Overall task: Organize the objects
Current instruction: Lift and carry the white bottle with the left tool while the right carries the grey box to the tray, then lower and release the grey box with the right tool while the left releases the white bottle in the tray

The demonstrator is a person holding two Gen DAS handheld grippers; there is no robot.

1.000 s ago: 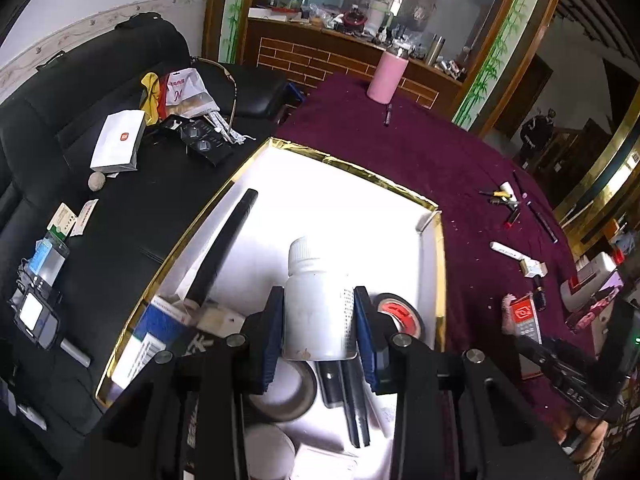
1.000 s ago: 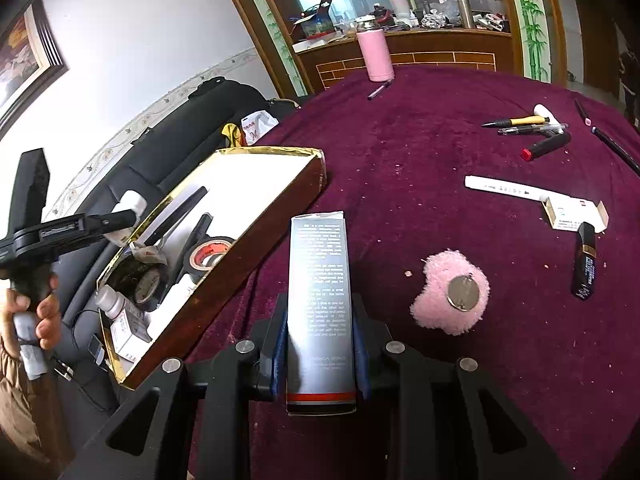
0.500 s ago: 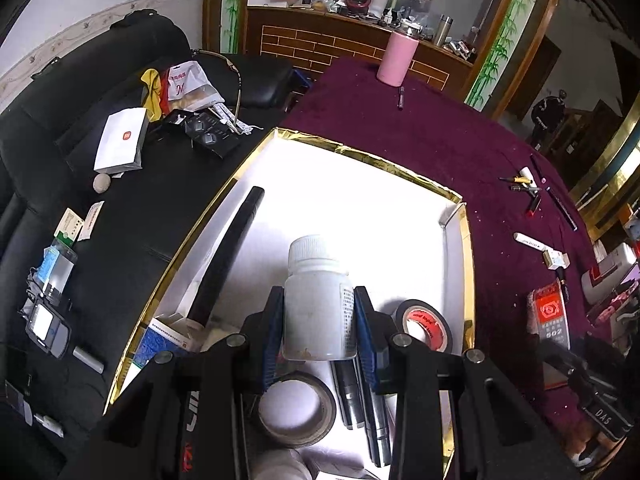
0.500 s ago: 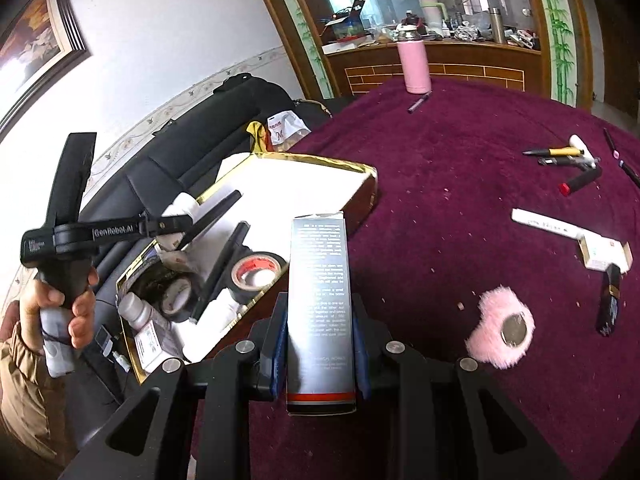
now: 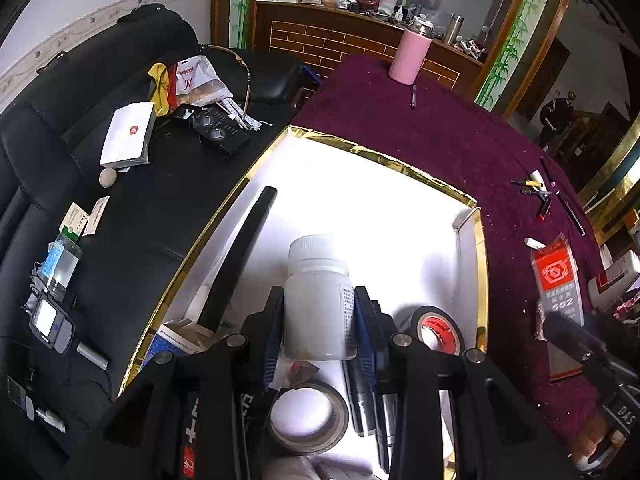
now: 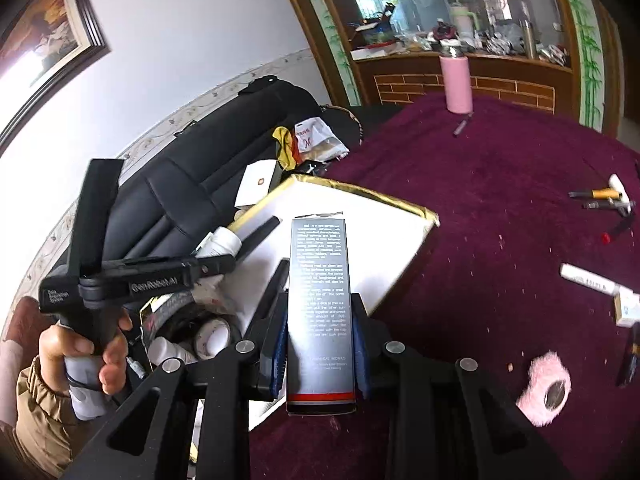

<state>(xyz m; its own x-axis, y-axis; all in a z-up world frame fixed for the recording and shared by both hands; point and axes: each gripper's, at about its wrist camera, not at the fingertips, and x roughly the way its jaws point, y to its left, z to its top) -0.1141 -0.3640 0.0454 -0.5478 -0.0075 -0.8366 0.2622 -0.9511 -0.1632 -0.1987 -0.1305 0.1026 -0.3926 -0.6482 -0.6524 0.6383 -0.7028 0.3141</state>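
Since a second ago the right hand-held gripper point(image 6: 320, 344), clamped on a tall grey printed carton point(image 6: 320, 300), has swung from over the plum cloth of the desk point(image 6: 500, 208) to the gold-rimmed white box point(image 6: 416, 210). The left hand-held gripper point(image 5: 318, 322) has barely shifted, gripping a smooth white plastic bottle point(image 5: 318, 300) above that box point(image 5: 480, 260), over a black tape roll point(image 5: 438, 326).

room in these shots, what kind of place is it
Most likely a lived-in home sitting room: a black leather sofa strewn with small items, a table under a burgundy cloth, a framed picture on the wall, and a cluttered brick-fronted counter behind.
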